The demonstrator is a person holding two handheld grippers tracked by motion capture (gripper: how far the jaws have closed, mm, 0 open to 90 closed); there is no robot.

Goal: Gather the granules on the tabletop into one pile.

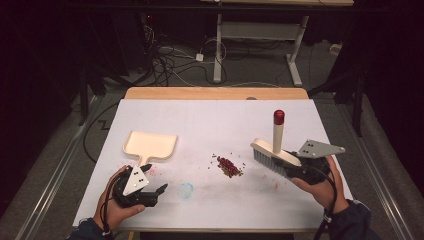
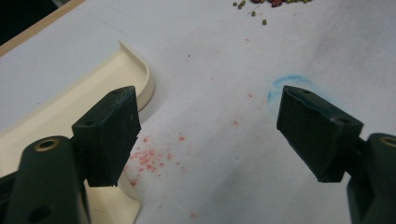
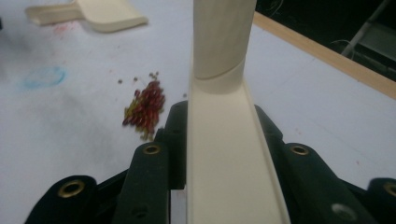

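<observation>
A cream dustpan (image 1: 150,144) lies flat at the left of the white table, its handle toward me. My left gripper (image 1: 157,194) rests just beside that handle, open, with nothing between its jaws; the left gripper view has the dustpan (image 2: 70,107) under the left jaw of this gripper (image 2: 208,135). My right gripper (image 1: 292,170) is shut on the head of a cream brush (image 1: 275,152), whose red-capped handle stands upright. In the right gripper view the brush (image 3: 224,140) sits clamped between the jaws. A small pile of red and green beans (image 1: 229,166) (image 3: 144,107) lies left of the bristles.
A faint blue ring (image 1: 186,190) (image 2: 289,86) and pink smudges (image 2: 149,158) mark the table cover. The table's wooden edge (image 1: 215,93) runs along the far side. Cables and a desk frame (image 1: 218,45) stand on the floor beyond.
</observation>
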